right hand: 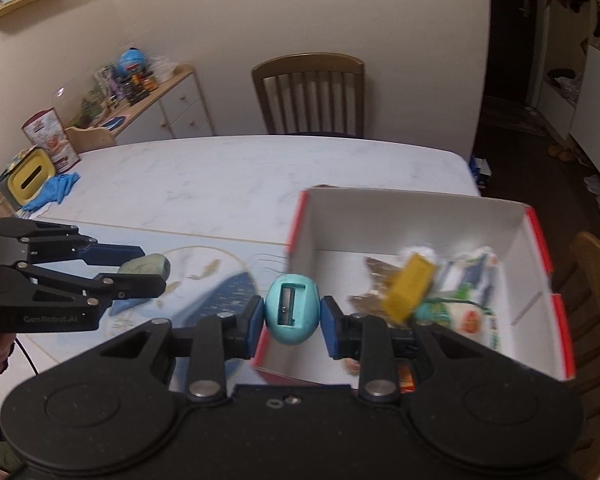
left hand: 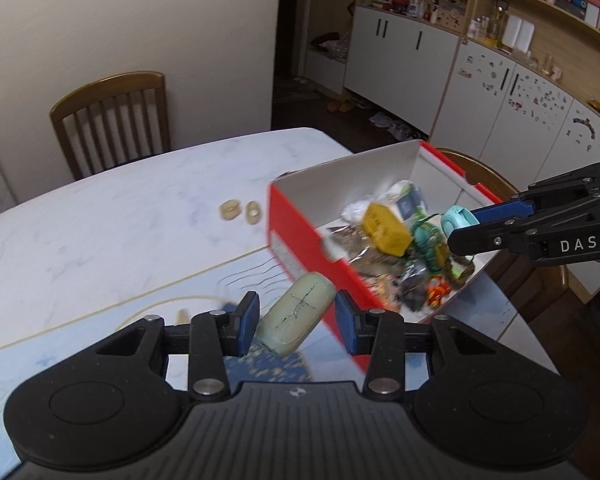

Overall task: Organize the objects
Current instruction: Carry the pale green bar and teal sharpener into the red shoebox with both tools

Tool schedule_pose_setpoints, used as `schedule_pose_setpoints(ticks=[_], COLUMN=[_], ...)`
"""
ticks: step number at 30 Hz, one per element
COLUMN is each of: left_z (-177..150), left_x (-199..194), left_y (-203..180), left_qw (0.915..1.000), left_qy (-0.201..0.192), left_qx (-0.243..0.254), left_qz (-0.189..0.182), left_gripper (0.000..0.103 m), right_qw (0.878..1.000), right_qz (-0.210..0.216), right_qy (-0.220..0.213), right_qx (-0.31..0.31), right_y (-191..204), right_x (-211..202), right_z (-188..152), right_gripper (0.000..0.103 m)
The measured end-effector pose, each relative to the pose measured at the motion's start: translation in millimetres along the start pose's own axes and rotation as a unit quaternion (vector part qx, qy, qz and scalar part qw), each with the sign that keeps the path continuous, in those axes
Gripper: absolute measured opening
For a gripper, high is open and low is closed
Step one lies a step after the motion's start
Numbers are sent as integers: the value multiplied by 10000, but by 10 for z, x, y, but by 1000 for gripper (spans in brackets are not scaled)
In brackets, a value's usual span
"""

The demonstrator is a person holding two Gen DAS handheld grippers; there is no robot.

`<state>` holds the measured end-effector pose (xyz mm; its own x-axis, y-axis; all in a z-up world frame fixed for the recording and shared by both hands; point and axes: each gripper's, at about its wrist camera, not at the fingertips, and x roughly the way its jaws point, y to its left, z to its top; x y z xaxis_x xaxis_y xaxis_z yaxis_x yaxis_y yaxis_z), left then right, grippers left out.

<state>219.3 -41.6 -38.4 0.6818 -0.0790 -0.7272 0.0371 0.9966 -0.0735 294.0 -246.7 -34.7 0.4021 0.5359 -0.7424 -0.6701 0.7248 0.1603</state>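
Red-sided, one box (left hand: 300,236) of clutter sat on the marble table (left hand: 120,208) beside two rings (left hand: 242,211). The left gripper (left hand: 296,320) clamped one eraser (left hand: 296,316); the right gripper (right hand: 292,314) clamped one sharpener (right hand: 292,308).

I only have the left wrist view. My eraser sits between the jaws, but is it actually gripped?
Observer: Yes. From the right wrist view the left gripper is shut on the eraser, held above the table.
Operator: What is that teal thing in the right gripper?
Observer: An egg-shaped pencil sharpener, blade slot facing the camera, clamped in the right gripper.
Operator: Anything on the table to my left, out of my view?
Observer: A yellow-topped container with a blue cloth beside it, near the far left edge.
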Motion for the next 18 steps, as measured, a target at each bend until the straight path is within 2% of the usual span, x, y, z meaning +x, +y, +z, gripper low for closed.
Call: schedule_pose_setpoints(ticks=[11, 18], left_z=[227, 373], left_x=[476, 785], left_y=[-480, -694], left_qw=[9996, 9992], left_qy=[189, 354], left_qx=[142, 90], left_qz=[142, 183], left_gripper=[40, 40], right_qw=[9995, 9991], right_qz=[-240, -341], right_qy=[58, 157], right_qx=[190, 191], right_y=[-764, -1112], right_x=[-36, 30], right_z=[-138, -199], right_gripper=[29, 29])
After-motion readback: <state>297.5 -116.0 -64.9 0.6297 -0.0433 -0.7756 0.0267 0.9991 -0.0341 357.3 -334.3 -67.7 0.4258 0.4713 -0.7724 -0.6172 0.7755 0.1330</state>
